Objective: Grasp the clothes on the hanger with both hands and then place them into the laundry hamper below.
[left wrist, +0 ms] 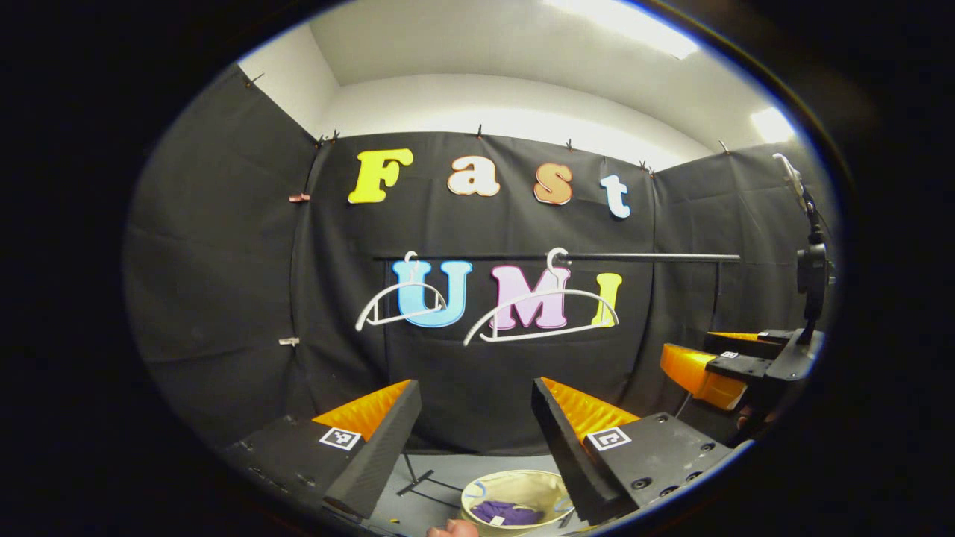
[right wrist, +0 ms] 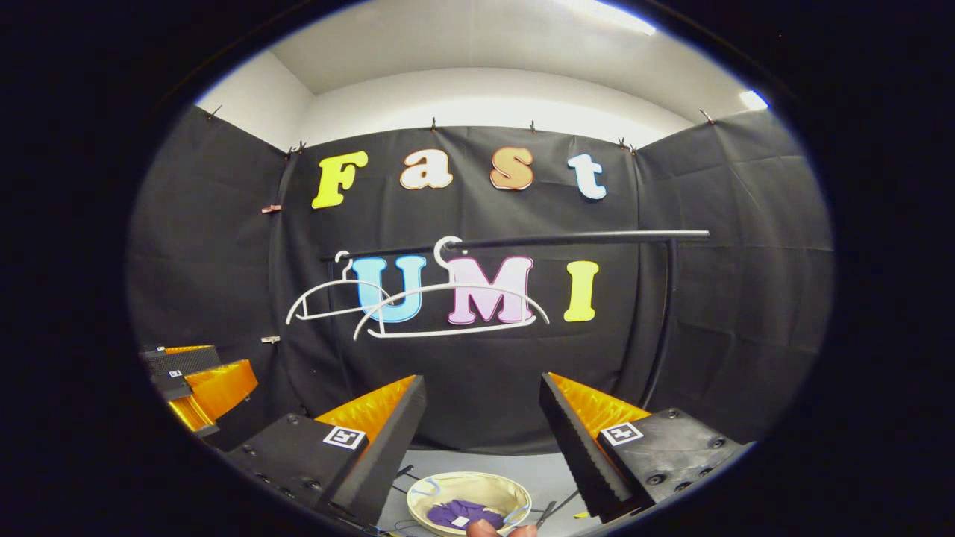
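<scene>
Both grippers, left (left wrist: pixel 476 418) and right (right wrist: pixel 483 414), stood spread and empty. Purple clothes (right wrist: pixel 462 513) lay in the round cream hamper (right wrist: pixel 492 488) below; two bare white hangers (right wrist: pixel 448 309) hung on the black rail (right wrist: pixel 567 239) beyond.

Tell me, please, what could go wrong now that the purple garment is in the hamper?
The purple garment sits near the hamper's front edge, so a nudge might spill it. The two bare hangers hang loosely on the rail and could be knocked off. A fingertip is near the left tongs.

Bright ceiling glare, fisheye-warped edges
</scene>
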{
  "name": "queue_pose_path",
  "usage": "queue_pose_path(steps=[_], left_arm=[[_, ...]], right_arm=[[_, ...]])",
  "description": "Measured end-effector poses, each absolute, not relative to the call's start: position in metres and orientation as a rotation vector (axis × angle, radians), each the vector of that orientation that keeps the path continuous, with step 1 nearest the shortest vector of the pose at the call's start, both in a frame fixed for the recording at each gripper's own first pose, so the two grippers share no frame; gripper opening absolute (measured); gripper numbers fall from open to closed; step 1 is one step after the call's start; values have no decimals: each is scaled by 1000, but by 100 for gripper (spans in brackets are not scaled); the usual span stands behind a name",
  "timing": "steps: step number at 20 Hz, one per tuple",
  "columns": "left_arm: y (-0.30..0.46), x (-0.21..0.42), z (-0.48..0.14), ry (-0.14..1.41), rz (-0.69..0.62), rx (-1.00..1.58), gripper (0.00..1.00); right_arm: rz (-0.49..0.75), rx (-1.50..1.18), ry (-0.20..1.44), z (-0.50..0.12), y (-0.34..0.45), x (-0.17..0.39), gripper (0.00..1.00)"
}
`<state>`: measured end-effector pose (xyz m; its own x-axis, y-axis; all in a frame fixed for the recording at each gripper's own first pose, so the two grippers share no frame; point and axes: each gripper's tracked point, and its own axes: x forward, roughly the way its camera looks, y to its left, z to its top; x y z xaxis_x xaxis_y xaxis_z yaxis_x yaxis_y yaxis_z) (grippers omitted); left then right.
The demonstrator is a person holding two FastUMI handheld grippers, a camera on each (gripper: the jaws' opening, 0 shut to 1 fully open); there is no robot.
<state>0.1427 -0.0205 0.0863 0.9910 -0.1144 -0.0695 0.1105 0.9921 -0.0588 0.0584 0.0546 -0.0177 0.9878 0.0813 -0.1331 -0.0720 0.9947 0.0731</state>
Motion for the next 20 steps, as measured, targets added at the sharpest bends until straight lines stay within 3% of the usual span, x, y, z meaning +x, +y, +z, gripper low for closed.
queue_pose_path(steps=[8,20], left_arm=[[-3,121,122,-16,1,-32,91],[-24,127,120,-23,-48,-43,94]], right_arm=[[97,7,72,6,53,33,99],[103,18,-14,28,63,35,98]])
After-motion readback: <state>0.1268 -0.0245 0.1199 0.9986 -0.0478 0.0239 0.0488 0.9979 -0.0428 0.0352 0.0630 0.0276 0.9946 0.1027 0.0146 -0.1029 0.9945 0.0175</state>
